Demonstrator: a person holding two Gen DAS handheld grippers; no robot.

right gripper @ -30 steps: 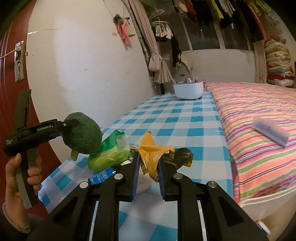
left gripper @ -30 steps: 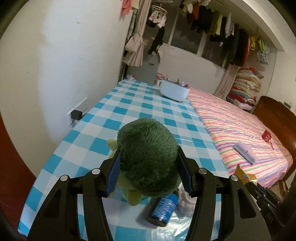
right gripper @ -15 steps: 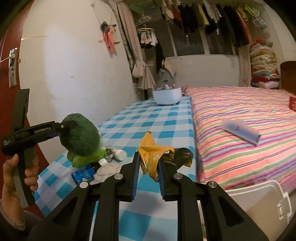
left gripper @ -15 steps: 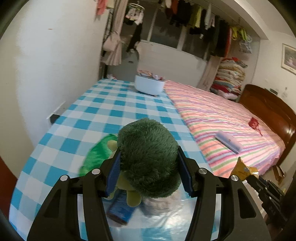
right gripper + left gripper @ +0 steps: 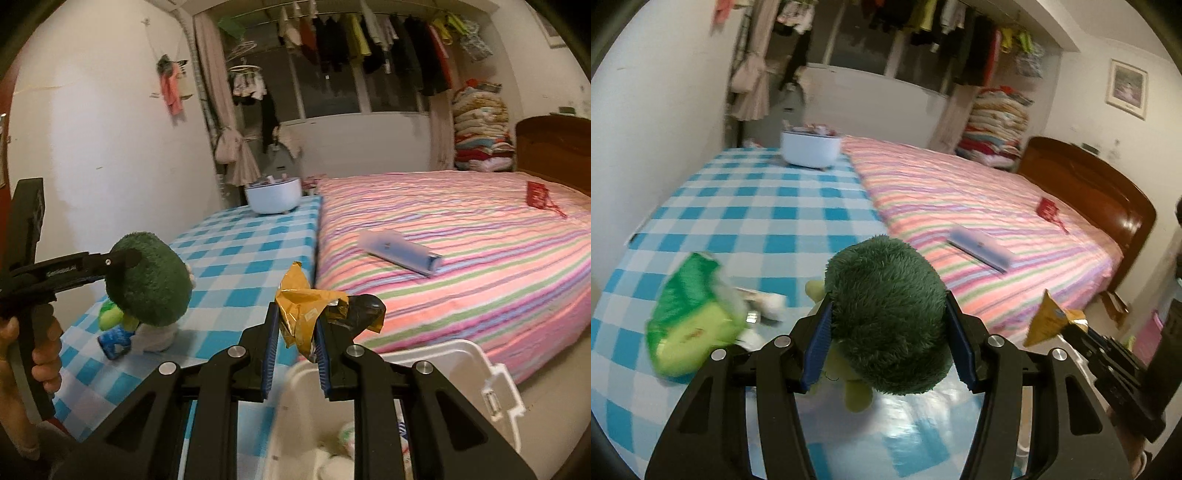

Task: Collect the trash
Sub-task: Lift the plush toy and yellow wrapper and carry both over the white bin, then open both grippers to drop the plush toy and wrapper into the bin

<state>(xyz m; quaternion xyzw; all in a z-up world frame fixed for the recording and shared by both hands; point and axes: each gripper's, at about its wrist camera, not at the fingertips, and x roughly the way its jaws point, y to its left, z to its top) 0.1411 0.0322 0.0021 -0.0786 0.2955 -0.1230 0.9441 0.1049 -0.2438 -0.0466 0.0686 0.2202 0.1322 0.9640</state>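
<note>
My left gripper (image 5: 888, 325) is shut on a dark green plush toy (image 5: 886, 314) and holds it above the near end of the blue checked table (image 5: 757, 218); it also shows in the right wrist view (image 5: 147, 280). My right gripper (image 5: 295, 328) is shut on a crumpled gold and black wrapper (image 5: 314, 310), held above the rim of a white plastic bin (image 5: 461, 354) that has trash inside. A green snack bag (image 5: 690, 314), a white crumpled item (image 5: 768, 301) and a blue can (image 5: 114, 341) lie on the table.
A white bowl-like tub (image 5: 273, 195) stands at the table's far end. A bed with a striped cover (image 5: 461, 236) lies right of the table, with a pale flat box (image 5: 399, 251) and a red item (image 5: 537, 194) on it. A wall runs along the left.
Both grippers have swung to the right with their loads. The right gripper has moved from above the table to above the white bin. The blue can no longer shows under the plush.
</note>
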